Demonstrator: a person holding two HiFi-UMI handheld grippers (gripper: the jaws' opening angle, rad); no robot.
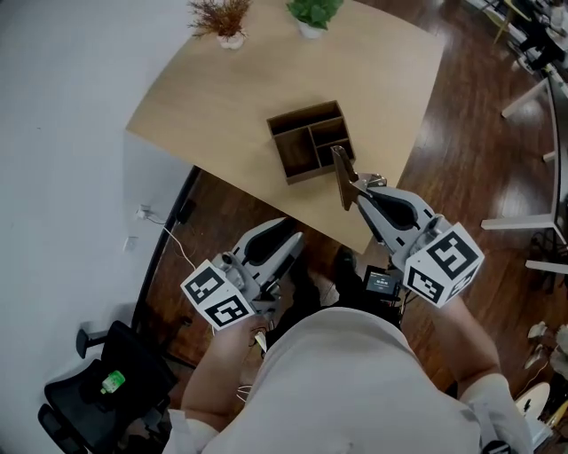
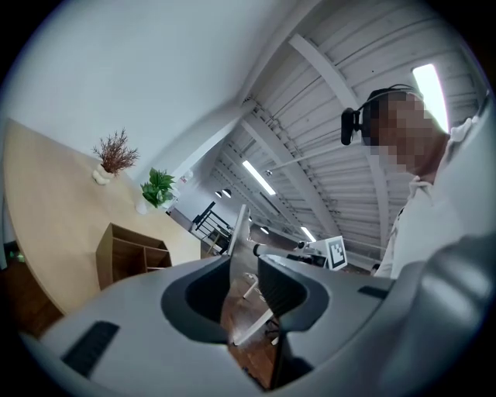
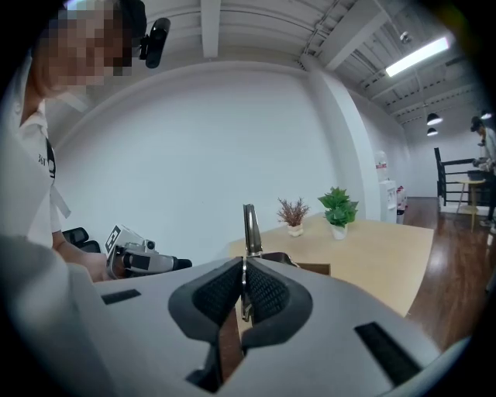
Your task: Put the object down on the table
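Note:
A thin brown wooden slat point(image 1: 341, 176) stands on edge between the jaws of my right gripper point(image 1: 359, 188), which is shut on it. It hangs over the near edge of the light wooden table point(image 1: 222, 97), just in front of a dark wooden organiser box point(image 1: 311, 140) with open compartments. In the right gripper view the slat point(image 3: 249, 226) rises straight up out of the closed pads of the right gripper point(image 3: 243, 285). My left gripper point(image 1: 286, 239) is held low over the floor, short of the table. Its jaws stand apart around nothing in the left gripper view point(image 2: 244, 267).
Two small potted plants point(image 1: 222, 19) point(image 1: 312, 13) stand at the table's far edge. A black office chair point(image 1: 106, 381) is at the lower left, and a white cable point(image 1: 169, 232) lies on the dark wood floor. White table legs point(image 1: 532, 222) stand to the right.

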